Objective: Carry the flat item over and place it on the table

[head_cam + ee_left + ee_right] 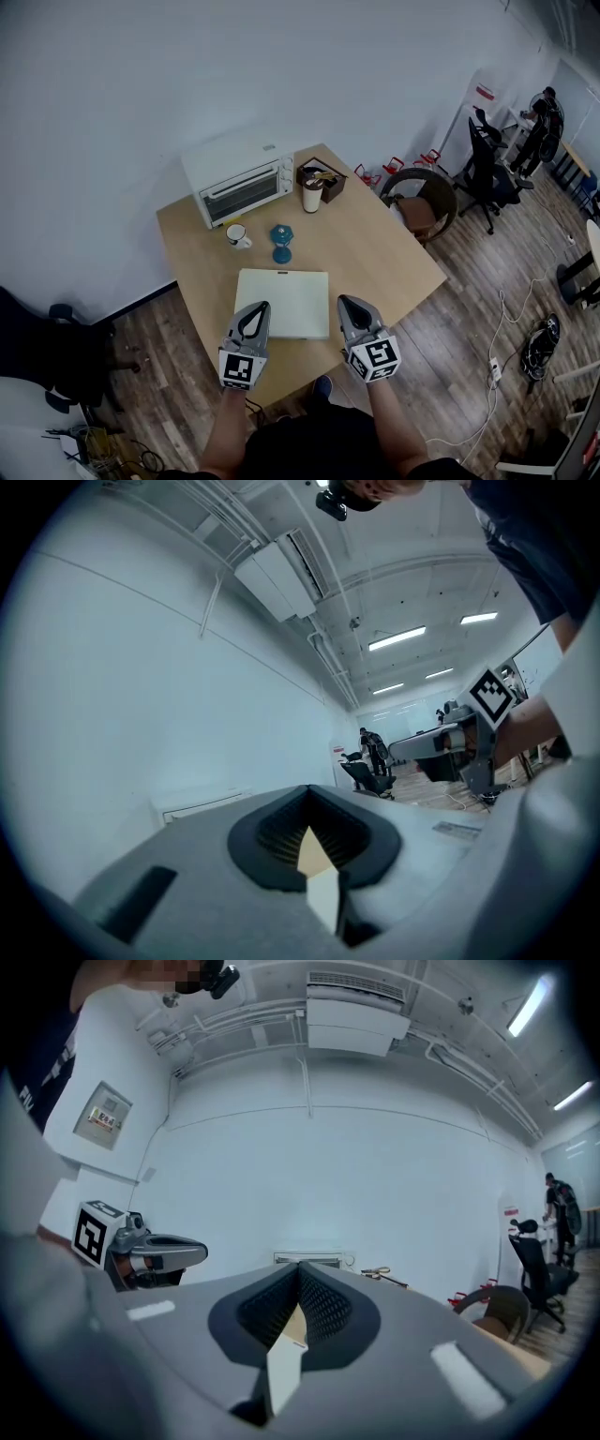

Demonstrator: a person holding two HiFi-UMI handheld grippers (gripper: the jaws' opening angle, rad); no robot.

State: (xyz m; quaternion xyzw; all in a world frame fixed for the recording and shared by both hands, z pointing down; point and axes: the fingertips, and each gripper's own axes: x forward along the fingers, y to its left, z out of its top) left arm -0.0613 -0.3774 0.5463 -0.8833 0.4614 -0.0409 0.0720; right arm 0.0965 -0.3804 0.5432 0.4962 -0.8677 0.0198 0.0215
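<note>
A flat white board (283,300) sits level over the near part of the wooden table (384,253); whether it rests on the table I cannot tell. My left gripper (259,312) is shut on the board's near left edge, and my right gripper (346,306) is shut on its near right edge. In the left gripper view the jaws (314,855) pinch the thin pale board edge (325,892). The right gripper (295,1330) shows the same, with the board edge (282,1372) clamped between dark ribbed pads (323,1305). Each gripper sees the other beside it.
At the table's far side stand a white toaster oven (239,178), a mug (237,235), a blue object (282,240), a cup (312,196) and a brown box (325,176). A wicker chair (419,199) and an office chair (487,173) stand to the right; a person (544,122) is far off.
</note>
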